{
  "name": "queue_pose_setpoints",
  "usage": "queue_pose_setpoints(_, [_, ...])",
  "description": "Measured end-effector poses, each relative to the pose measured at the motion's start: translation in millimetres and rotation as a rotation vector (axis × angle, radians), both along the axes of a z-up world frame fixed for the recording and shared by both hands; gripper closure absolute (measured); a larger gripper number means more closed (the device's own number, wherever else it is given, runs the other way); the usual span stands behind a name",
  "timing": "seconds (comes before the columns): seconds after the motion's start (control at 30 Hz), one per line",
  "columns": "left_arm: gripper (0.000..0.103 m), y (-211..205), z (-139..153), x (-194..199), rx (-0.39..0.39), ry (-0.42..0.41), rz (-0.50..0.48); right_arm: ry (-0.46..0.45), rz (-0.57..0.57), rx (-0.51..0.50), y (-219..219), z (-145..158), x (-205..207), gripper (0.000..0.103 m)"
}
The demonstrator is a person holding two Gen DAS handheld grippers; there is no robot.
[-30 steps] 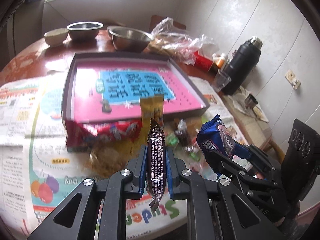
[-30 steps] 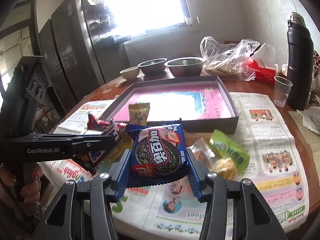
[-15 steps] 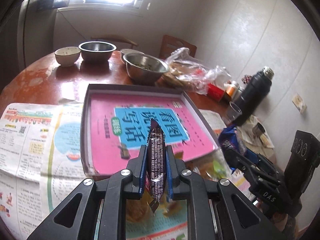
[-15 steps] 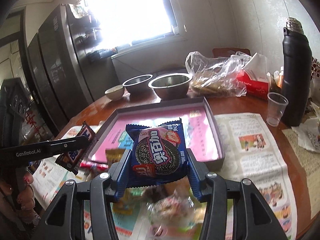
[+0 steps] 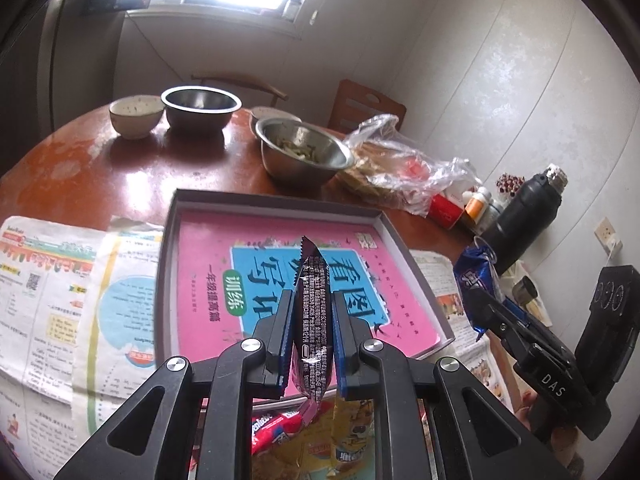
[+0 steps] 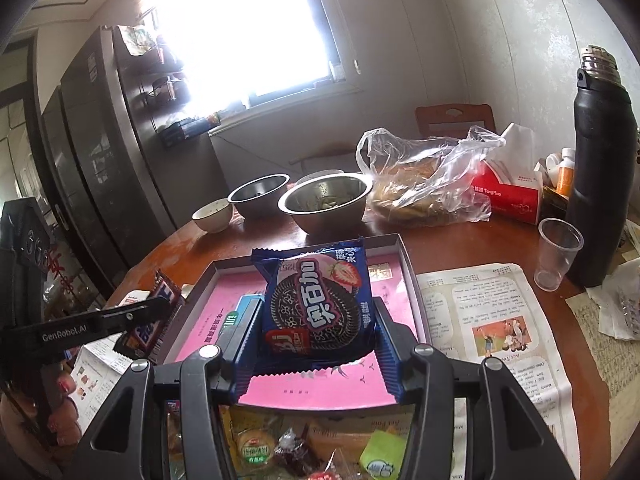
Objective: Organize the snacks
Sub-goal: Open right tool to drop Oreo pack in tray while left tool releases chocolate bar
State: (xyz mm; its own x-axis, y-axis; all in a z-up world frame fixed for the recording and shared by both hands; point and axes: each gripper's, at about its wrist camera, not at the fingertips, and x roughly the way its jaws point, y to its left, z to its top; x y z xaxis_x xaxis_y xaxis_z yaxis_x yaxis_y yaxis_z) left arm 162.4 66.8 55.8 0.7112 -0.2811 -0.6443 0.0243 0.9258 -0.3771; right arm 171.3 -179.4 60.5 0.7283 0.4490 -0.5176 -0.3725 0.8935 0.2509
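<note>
daylight, blown-out window [image 6: 240,32] | glare on table [image 5: 132,176] | fisheye edges dark, bent

"GenRobot.AI" stands in white on the left gripper [image 6: 146,322] at the left edge of the right wrist view. "DAS" is printed on the right gripper [image 5: 478,300] at lower right of the left wrist view. The blue cookie packet [image 6: 318,304] bears large Chinese characters; the pink booklet [image 5: 208,276] in the tray does too.

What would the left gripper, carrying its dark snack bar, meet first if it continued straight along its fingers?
Probably the pink book cover lining the grey tray: the left gripper and its dark snack bar point at it. Depth is unclear, so height above it is uncertain.
</note>
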Motion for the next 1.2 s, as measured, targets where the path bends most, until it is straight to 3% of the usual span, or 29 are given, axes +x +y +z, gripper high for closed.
queue_pose_setpoints(0.17, [0.086,-2,-17,6,-0.005,0.047,-0.004,0.030,-0.005,-0.027,3,-15,4,0.051])
queue_pose_setpoints(0.97, [0.086,0,-49,24,0.005,0.112,-0.004,0.172,-0.073,-0.111,7,-68,33,0.055])
queue_pose_setpoints(1.2, [0.086,3,-58,28,0.017,0.143,0.009,0.161,-0.094,-0.152,11,-71,36,0.055])
